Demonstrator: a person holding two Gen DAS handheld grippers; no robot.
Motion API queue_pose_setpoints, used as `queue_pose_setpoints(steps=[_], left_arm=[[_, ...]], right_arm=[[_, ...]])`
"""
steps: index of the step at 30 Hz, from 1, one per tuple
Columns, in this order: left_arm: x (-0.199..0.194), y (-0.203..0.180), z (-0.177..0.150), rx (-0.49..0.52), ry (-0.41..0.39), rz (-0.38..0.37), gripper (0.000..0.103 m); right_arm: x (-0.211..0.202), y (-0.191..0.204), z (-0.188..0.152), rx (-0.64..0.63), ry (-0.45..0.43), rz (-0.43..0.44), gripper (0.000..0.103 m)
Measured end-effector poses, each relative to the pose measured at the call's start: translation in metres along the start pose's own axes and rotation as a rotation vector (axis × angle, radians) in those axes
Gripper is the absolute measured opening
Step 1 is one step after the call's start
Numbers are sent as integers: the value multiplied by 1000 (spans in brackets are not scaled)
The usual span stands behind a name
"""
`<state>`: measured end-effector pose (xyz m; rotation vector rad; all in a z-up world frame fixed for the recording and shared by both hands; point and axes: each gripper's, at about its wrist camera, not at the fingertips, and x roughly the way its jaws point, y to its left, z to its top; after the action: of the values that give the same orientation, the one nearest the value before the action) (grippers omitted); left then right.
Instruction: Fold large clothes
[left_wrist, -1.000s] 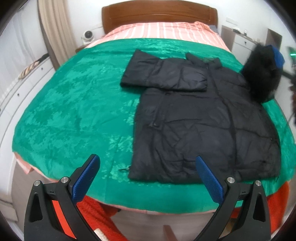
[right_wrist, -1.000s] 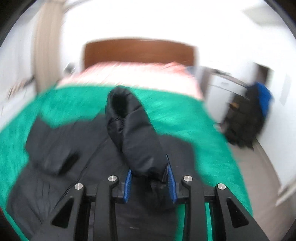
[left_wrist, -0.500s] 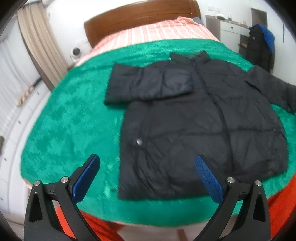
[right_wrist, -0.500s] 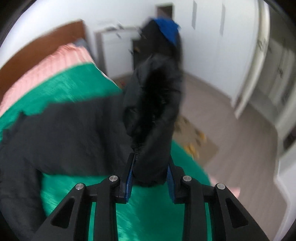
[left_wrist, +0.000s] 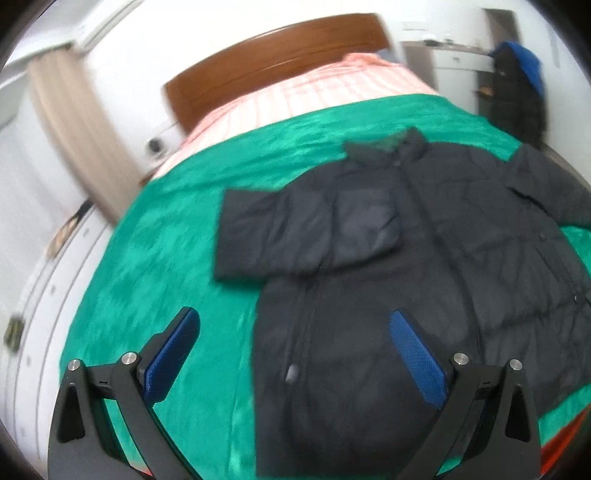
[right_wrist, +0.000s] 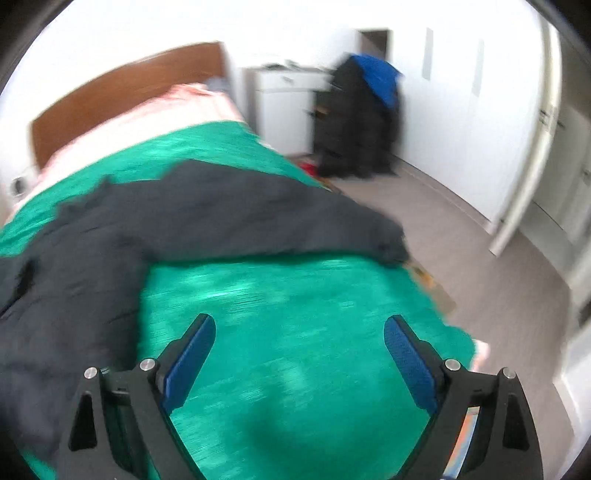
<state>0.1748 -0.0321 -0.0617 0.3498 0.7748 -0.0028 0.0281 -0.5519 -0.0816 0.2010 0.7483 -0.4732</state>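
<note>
- green blanket (left_wrist: 155, 258) covers most of the bed (left_wrist: 369, 85), with a pink striped sheet showing near the brown wooden headboard (left_wrist: 273, 62) at the far end.
- at the far left of the left wrist view, a beige curtain (left_wrist: 74, 133) hangs by the wall beside the bed.
- left claw (left_wrist: 295, 354) hovers over the near edge of the bed, its blue pads spread wide apart and nothing between them — one pad over bare blanket, the other over the lower part of the coat.
- black padded coat (left_wrist: 424, 277) lies flat on the blanket, front up and collar toward the headboard; one sleeve is folded across its chest.
- in the right wrist view the coat's other sleeve (right_wrist: 277, 218) stretches out across the blanket, its cuff at the bed's side edge.
- right claw (right_wrist: 299, 354) hangs over bare green blanket near the bed's corner; its jaws have just been opening and now stand wide apart with nothing between them — the sleeve lies free, beyond the pads.
- to the right, past the bed, a white cabinet (right_wrist: 284, 107) stands by the wall, and next to it a dark pile of clothes with a blue garment (right_wrist: 376, 77) on top.
- both views are blurred.
</note>
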Motion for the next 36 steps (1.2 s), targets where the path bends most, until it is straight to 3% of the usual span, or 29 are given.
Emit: queue_pose_setpoints(steps=[3,5,8,11,12,13,14,15,16,19,23,26,29,34,35,36], left_arm=[[45,-22,42,107,19,-159,103],[74,-38,60,153,43,-200,103],[131,-69,77,214,92,-171,103],[197,-85,72,216,229,-112,99],[207,-82,68,190,252,-125,73],[211,-74,66,143,255,-124,57],[208,-65,66,110,248,-99,31],[202,-50,68,56,234,-100,23],[192,-29,70,-14,217,-136,21],[155,48,76,-192,138,-139,20],[115,174,59,-411,55,12,20],[117,254,20,-554,93,137,19],[147,321,-43,-722,210,235,19],[195,344,-105,-862,331,183,21],[197,341,-111,-865,349,180,32],[196,338,-115,-869,364,191,49]], right_arm=[[-28,42,-27,-38,-24,92,92],[-39,66,-47,-60,-38,154,92],[-41,101,-72,-76,-53,219,92],[-52,130,-94,-128,-48,296,92],[-56,136,-100,-160,-50,311,92],[-55,141,-99,-188,-60,312,92],[-60,141,-106,-205,-71,306,92],[-63,140,-108,-218,-82,302,92],[-63,142,-108,-225,-95,300,92],[-70,139,-109,-217,-127,293,92],[-79,133,-101,-176,-162,295,92],[-77,136,-99,-168,-160,300,92],[-73,143,-100,-178,-130,314,92],[-66,149,-102,-181,-71,337,92],[-64,146,-101,-168,-58,343,92],[-62,142,-100,-151,-43,343,92]])
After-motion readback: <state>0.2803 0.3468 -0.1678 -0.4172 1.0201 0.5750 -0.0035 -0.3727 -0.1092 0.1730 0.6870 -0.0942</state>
